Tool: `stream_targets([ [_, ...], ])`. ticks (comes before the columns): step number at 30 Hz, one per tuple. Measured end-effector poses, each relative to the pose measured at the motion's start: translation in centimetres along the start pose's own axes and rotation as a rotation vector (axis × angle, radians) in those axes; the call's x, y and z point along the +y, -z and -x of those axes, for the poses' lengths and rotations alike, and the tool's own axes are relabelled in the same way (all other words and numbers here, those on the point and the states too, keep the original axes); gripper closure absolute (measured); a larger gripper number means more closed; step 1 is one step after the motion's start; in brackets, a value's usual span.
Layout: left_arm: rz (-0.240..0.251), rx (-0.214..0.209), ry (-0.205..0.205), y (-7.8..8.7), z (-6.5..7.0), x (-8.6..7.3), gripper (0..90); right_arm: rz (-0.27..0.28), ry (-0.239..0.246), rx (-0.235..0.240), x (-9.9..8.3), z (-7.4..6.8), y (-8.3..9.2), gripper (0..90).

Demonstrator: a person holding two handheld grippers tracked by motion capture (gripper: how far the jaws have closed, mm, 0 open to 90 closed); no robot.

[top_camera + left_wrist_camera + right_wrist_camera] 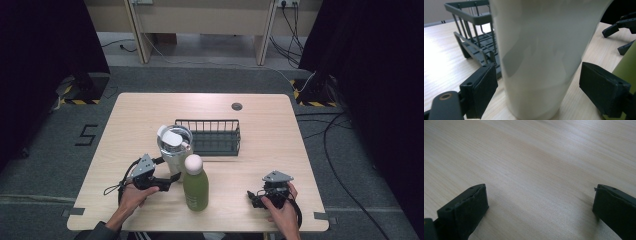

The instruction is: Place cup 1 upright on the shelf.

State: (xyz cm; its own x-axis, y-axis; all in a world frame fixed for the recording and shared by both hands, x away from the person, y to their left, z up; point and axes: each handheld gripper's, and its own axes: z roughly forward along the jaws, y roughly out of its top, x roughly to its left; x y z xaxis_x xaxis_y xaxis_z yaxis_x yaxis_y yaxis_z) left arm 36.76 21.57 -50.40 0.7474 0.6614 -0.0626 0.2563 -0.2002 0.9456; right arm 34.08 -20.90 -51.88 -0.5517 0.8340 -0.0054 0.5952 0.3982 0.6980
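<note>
two hand-held grippers work at a pale wooden tabletop (260, 150), seen from above. left hand-held gripper (169, 181), at about 7 o'clock on the tabletop, points toward 3 o'clock with its jaws spread to either side of the base of a cream tumbler (174, 150); in the left gripper view the tumbler (541, 57) stands upright between the two black pads (482, 87), with a gap on each side, so the jaws are released and not pressing it. tumbler position: just left of the tabletop's centre, its white lid on top, touching or just beside the 9 o'clock end of a dark wire basket (212, 136). a green bottle (195, 185) with a pale round cap stands upright at 5 o'clock of the tumbler, just beside it; its green wall (627, 65) borders the right-hand pad in the left gripper view. right hand-held gripper (252, 197), at about 5 o'clock on the tabletop, is held by a hand (282, 212) and points toward 9 o'clock, well apart from the bottle. right gripper view: both jaws wide apart, released, with bare tabletop (536, 170) between them. a small dark round disc (237, 106) lies near the 12 o'clock edge.
</note>
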Motion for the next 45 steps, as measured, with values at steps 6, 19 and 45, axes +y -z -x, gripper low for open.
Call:
stream_targets([
  [6,0.02,0.009,0.006,-0.9,0.2,0.2,12.4,0.0,0.001,0.0,0.0,0.0,0.0,0.3],
  [19,0.073,0.019,0.013,-2.3,0.4,0.2,6.7,0.0,0.003,0.002,0.0,0.0,0.0,0.3],
  [45,0.129,0.047,0.006,-2.7,0.6,0.0,10.6,0.001,0.012,0.006,0.0,0.0,0.0,0.3],
])
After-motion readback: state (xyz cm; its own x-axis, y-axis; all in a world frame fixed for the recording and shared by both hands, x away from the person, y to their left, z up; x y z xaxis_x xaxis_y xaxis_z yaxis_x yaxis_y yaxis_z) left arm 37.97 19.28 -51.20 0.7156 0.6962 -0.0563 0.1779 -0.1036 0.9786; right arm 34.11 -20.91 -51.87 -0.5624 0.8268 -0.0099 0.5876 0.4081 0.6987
